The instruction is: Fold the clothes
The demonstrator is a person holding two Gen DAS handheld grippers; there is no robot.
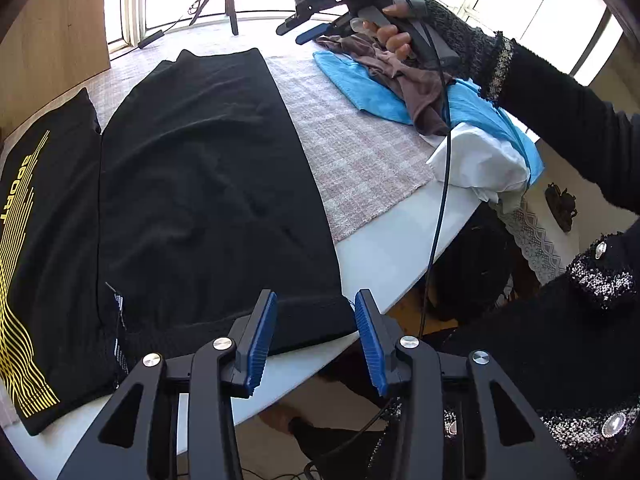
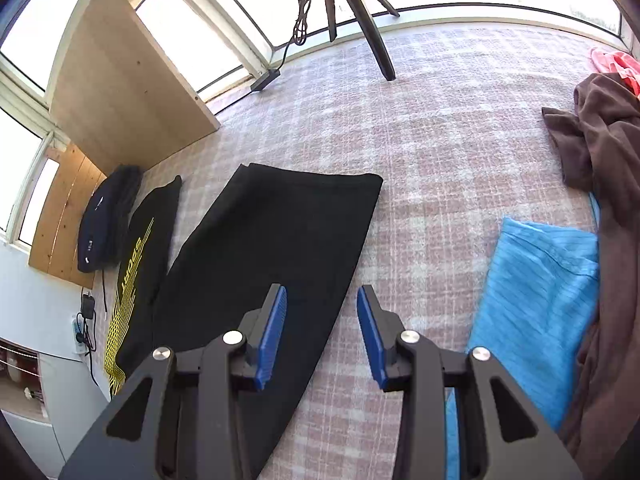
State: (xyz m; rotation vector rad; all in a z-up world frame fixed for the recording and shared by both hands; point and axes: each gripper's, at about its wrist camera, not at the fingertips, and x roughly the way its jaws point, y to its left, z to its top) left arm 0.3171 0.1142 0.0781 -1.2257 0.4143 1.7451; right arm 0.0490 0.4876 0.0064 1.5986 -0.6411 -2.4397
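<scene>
**Both jaws open, nothing gripped**

Left gripper [image 1: 316, 336]: blue pads apart, empty, hanging over the near table edge just above the near end of the folded black garment [image 1: 208, 184]. Can't tell if the pads touch the cloth.

Right gripper [image 2: 322, 336]: pads apart, empty, held above the table. In the left wrist view it sits up high [image 1: 304, 30], a hand [image 1: 394, 32] wrapped round its handle, cable trailing down off it.

Black garment [image 2: 276, 248] lies flat as a long folded strip on the checked pink cloth [image 2: 420, 160] covering the table [image 1: 384, 256]. Just beside it on its left, edges touching in the left view: a folded black shirt [image 1: 48, 264] with yellow "SPORT" print.

Unfolded pile at the right side of the table: blue garment [image 2: 536, 304], brown garment [image 2: 600, 200] draped over it, white fabric [image 1: 476, 160] at the table edge.

Tripod [image 2: 360, 12] stands at the far edge of the cloth. Dark bag [image 2: 106, 216] leans against a wooden panel [image 2: 120, 92].
</scene>
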